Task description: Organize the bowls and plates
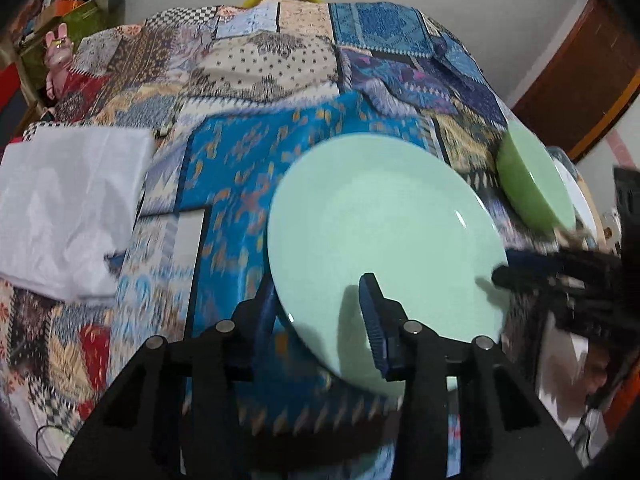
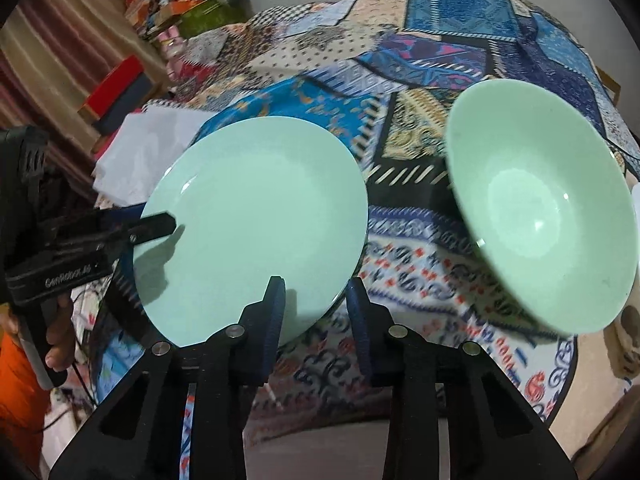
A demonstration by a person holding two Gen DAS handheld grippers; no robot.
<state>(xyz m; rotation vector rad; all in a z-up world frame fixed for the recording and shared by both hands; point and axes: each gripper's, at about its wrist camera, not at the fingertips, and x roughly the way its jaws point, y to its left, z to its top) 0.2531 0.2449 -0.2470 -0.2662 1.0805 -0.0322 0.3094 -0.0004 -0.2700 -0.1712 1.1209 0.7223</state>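
A pale mint plate [image 1: 384, 232] is held off the patchwork tablecloth [image 1: 248, 152]. My left gripper [image 1: 320, 312] straddles the plate's near rim, one finger under and one finger [image 1: 372, 320] over it, and is shut on it. In the right wrist view the same plate [image 2: 256, 224] sits at centre left with the left gripper [image 2: 156, 228] clamped on its left edge. My right gripper [image 2: 316, 312] straddles the plate's near right rim with a visible gap between the fingers. A green bowl [image 2: 548, 216] stands to the right; it also shows in the left wrist view [image 1: 536, 184].
A white cloth [image 1: 68, 208] lies on the left of the table. A white dish [image 1: 580, 196] sits behind the green bowl at the table's right edge. Boxes and clutter [image 2: 168, 4] stand on shelves beyond the far left corner.
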